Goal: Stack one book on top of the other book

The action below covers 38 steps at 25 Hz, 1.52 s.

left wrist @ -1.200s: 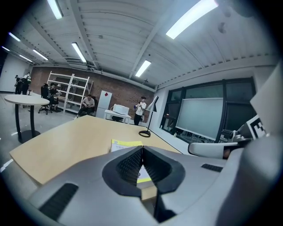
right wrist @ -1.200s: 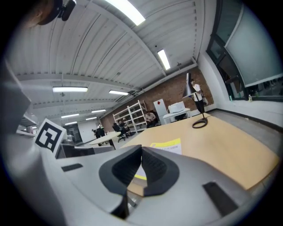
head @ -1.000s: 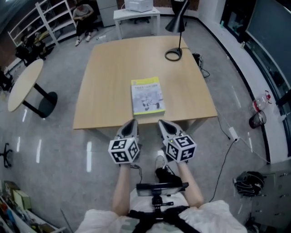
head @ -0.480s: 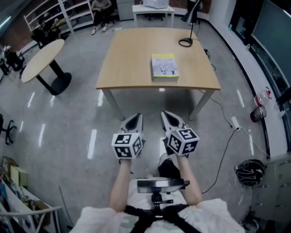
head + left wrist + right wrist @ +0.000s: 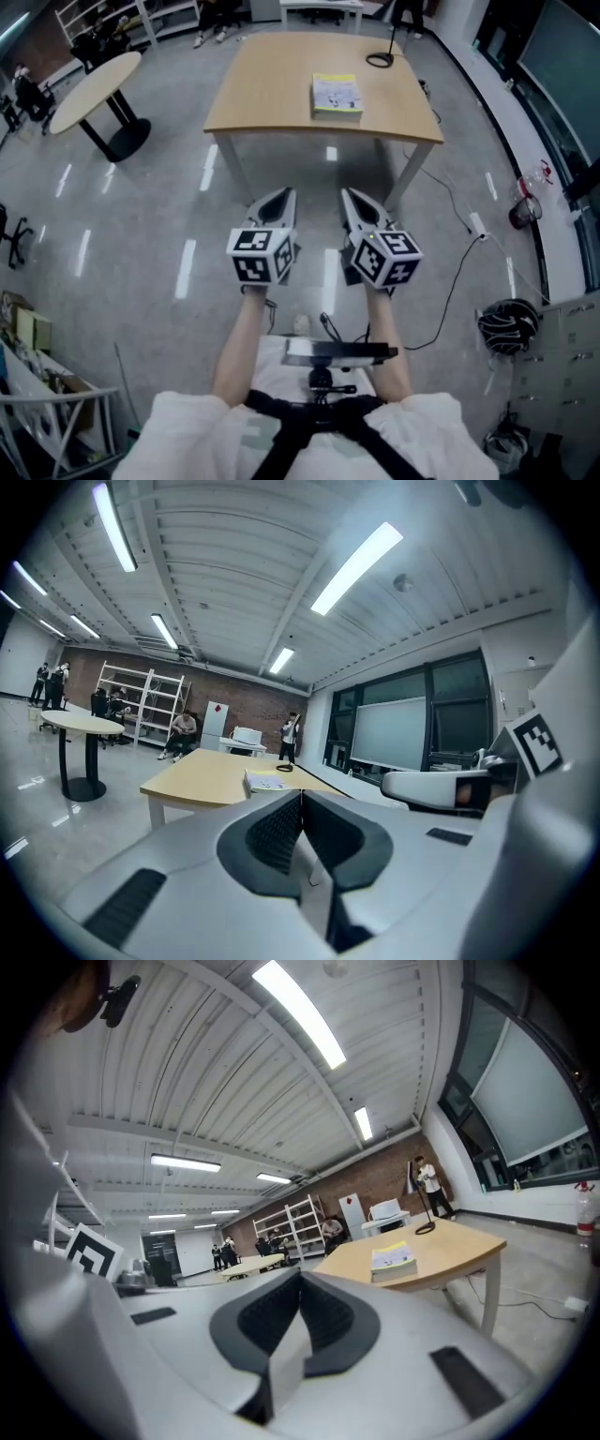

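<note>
**Yellow-topped books look stacked; grippers empty**

A pale wood table holds what appears to be two books, one lying on the other, near its closer edge. The stacking seems done, with nothing left to do. The left gripper and right gripper are both closed on nothing. They hang side by side over the floor, well apart from the books, pointing toward them.
</note>
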Tool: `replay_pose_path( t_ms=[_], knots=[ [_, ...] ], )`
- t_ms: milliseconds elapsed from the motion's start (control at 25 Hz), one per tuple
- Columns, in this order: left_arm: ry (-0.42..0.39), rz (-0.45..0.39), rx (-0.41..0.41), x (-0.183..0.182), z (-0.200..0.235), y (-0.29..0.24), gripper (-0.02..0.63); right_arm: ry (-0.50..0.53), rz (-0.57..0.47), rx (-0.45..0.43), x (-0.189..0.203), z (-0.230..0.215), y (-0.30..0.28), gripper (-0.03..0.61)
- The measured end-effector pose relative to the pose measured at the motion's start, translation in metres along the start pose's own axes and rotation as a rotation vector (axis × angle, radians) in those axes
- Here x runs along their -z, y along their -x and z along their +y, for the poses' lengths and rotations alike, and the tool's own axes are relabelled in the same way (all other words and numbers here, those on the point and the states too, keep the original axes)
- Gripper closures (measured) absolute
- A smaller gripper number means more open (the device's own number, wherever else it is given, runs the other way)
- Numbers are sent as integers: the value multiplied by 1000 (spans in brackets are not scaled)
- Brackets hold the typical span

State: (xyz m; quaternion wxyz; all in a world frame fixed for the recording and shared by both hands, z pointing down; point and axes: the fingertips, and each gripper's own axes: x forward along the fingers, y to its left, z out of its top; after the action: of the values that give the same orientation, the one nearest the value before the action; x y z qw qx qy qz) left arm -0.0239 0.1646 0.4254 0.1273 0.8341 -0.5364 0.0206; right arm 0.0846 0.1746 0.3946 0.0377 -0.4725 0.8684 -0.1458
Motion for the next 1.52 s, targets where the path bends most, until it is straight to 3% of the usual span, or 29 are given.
replay_pose_path(
  t_ms=[400,600,960,1520],
  knots=[
    [-6,54,-5,58,-92,138,595,30,18,19,20,58,153,578],
    [-12,11,-31,50,-108,184,595,69,33,15,31,90,200,580],
    [-19,-57,18,28,-114,208,595,126,27,37,39,124,223,580],
    [-39,-60,94,23,-127,210,595,138,38,70,41,130,231,580]
  ],
)
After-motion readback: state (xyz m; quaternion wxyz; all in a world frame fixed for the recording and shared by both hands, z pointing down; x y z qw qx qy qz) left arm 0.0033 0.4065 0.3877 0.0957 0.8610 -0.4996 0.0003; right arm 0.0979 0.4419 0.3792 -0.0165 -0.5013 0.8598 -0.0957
